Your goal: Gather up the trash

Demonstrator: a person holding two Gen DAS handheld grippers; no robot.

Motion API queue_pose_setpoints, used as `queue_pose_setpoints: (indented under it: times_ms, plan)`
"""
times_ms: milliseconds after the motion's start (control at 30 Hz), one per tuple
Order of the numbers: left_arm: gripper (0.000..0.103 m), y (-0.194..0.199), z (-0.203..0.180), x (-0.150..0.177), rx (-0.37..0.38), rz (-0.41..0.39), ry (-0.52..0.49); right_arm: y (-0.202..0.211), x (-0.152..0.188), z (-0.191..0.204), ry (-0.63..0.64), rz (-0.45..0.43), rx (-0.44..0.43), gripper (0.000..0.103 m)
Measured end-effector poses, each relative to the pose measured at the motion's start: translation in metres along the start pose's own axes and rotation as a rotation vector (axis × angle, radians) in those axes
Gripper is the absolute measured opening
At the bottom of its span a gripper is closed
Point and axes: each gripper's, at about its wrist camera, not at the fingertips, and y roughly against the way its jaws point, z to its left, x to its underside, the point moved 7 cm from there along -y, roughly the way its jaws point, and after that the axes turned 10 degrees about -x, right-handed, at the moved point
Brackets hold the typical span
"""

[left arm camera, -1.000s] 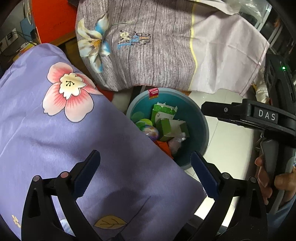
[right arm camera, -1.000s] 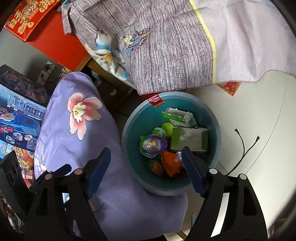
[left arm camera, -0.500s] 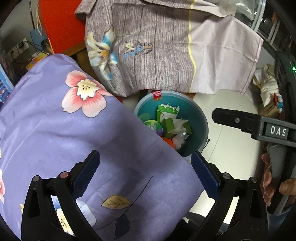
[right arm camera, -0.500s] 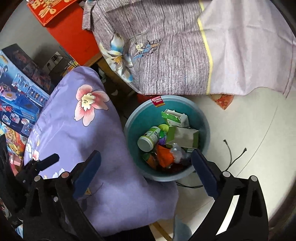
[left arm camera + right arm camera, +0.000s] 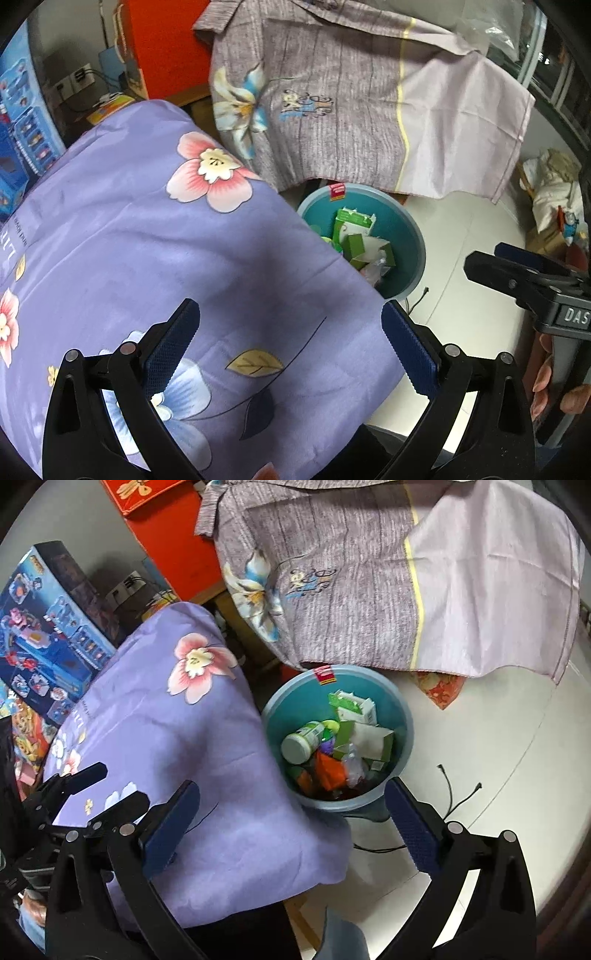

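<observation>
Home bedroom: floral quilt, toy boxes.

I count one bin on the floor, with one bottle and about three cartons inside (the rest is a jumble). Two flowered cloths, one toy box, two grippers.

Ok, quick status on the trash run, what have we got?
Left gripper open, empty. Right gripper open, empty. Teal bin holds cartons, a bottle, wrappers. Purple floral cloth overlaps the bin's near rim.
</observation>
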Motion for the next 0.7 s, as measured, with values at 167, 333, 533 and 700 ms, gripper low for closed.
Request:
queue_pose_setpoints:
  times_ms: [167,333,533,700]
  plan:
    - [0.099,0.004,0.006,0.013,-0.007,0.011,0.043,0.010,0.009,0.003,0.024,-0.019,0.026,0.096]
    - [0.099,0.007,0.006,0.022,-0.019,0.015,0.047,0.021,0.013,0.000,0.019,-0.039,0.028,0.096]
    - [0.099,0.017,0.008,0.029,-0.037,-0.003,0.050,0.026,0.020,0.005,0.041,-0.047,0.038,0.096]
    - [0.099,0.020,0.014,0.033,-0.037,-0.003,0.062,0.026,0.021,0.010,0.064,-0.052,0.058,0.096]
